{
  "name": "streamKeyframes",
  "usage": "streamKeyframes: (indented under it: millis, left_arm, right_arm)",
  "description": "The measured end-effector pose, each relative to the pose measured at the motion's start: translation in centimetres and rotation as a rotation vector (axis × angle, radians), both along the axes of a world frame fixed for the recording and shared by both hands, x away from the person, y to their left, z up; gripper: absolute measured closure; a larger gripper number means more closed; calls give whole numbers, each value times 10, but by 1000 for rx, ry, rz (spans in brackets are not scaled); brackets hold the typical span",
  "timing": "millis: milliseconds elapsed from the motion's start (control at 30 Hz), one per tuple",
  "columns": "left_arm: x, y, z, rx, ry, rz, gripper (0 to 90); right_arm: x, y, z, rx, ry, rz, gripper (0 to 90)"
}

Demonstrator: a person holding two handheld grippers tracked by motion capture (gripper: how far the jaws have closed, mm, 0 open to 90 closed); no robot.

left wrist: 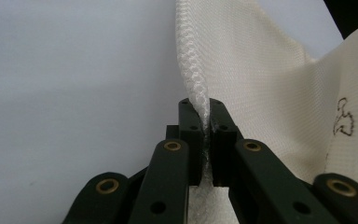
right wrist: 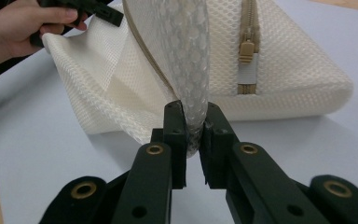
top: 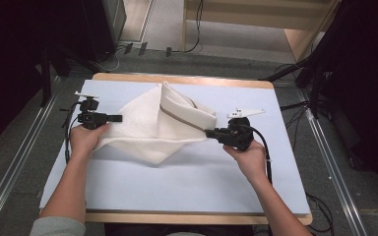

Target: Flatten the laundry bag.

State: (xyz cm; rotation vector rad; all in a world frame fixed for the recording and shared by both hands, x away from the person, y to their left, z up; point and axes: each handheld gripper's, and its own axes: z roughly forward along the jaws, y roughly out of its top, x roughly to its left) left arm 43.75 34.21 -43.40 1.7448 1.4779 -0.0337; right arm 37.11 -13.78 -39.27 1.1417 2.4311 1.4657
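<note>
A white mesh laundry bag point(top: 150, 125) with a tan zipper point(right wrist: 246, 46) lies partly lifted on the pale blue table point(top: 192, 172). My left gripper point(top: 119, 118) is shut on the bag's left edge; in the left gripper view the mesh hem point(left wrist: 193, 70) runs up from between the closed jaws point(left wrist: 205, 116). My right gripper point(top: 208, 132) is shut on the bag's right corner, and the right gripper view shows a mesh fold point(right wrist: 186, 60) pinched in its jaws point(right wrist: 194, 122). The bag's top folds over toward the far side.
The table's wooden edge point(top: 182, 78) runs along the far side. Metal rails point(top: 10, 167) flank the table on both sides. Cables point(top: 128, 49) lie on the floor behind. A wooden cabinet point(top: 295, 29) stands at the back right.
</note>
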Motion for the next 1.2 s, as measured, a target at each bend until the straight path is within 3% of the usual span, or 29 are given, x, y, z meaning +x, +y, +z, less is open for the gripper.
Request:
streamKeyframes:
  millis: [367,800,933,1100,1200]
  left_arm:
    - [-15,22,2,-23,-6,67,884]
    - [-35,28,5,18,-10,79,879]
    - [-38,31,7,28,-24,103,880]
    - [-41,25,7,39,-19,78,880]
    - [-42,19,6,46,-15,59,878]
  right_arm:
    - [6,-8,1,16,9,-15,838]
    - [-4,-23,-4,-3,27,-17,857]
    - [-4,-34,-6,-5,42,-51,859]
    - [-5,-50,-11,3,63,-86,860]
    - [-7,-55,-14,-17,74,-95,858]
